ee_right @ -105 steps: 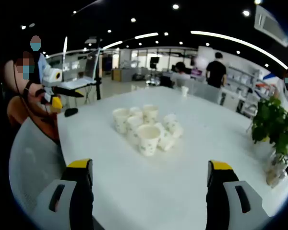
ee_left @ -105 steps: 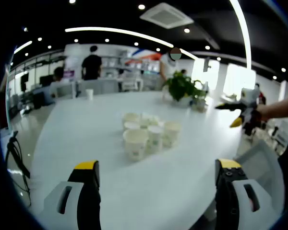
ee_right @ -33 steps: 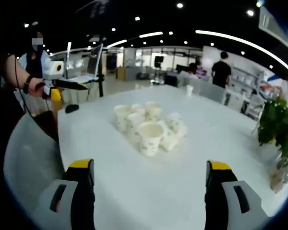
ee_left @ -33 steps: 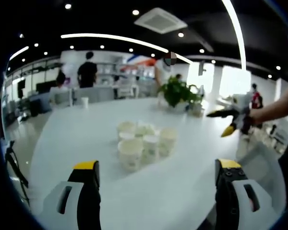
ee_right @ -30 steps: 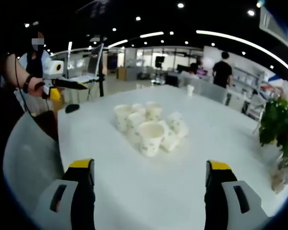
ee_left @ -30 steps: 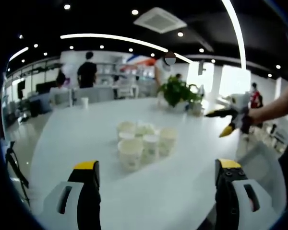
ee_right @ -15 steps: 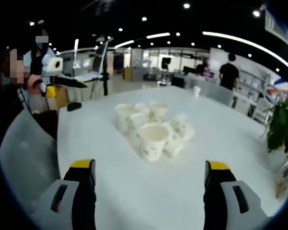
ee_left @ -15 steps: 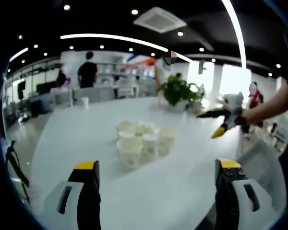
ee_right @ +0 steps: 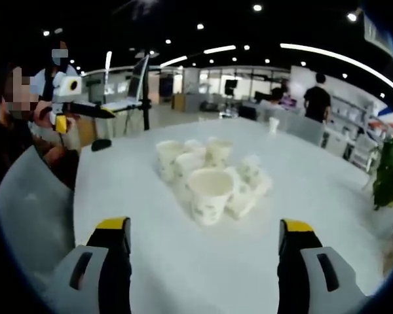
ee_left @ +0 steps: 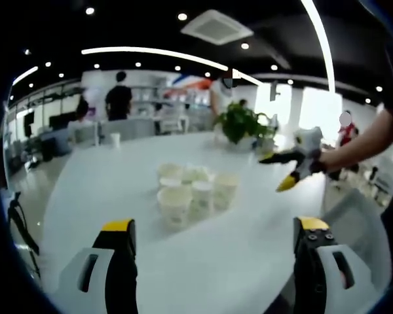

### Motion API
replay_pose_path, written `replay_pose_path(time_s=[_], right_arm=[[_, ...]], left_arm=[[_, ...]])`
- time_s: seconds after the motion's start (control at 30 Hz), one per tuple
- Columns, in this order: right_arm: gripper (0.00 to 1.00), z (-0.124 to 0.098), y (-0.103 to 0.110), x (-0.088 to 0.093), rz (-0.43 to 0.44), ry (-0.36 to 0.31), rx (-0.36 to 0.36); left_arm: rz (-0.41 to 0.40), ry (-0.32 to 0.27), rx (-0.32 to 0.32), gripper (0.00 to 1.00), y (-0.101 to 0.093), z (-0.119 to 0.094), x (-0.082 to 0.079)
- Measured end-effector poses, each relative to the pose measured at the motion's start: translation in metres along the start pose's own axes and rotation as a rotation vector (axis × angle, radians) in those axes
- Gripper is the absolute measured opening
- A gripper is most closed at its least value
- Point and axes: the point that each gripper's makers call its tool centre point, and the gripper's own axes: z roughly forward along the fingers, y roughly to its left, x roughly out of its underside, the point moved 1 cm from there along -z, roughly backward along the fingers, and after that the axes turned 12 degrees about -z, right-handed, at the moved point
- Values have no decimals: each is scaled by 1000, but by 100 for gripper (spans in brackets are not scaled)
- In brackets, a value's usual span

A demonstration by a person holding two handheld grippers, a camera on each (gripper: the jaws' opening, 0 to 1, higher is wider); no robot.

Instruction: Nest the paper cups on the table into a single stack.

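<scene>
No readable text, labels, brands or numbers anywhere. Paper cups (ee_right: 210,194) carry small green printed marks, too blurred to read. Far wall graphics (ee_left: 195,83) behind the table are also illegible.

Bright open office, dark ceiling (ee_left: 150,26)

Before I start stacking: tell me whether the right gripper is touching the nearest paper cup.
Apart. In the right gripper view, bare white table lies between the open right gripper and the nearest paper cup.
</scene>
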Motion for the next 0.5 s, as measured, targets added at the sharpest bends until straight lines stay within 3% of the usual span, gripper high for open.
replay_pose_path(time_s=[0.5], right_arm=[[89, 29, -4, -3, 15, -22, -9]], left_arm=[[-12, -3, 5, 99, -2, 3, 1]])
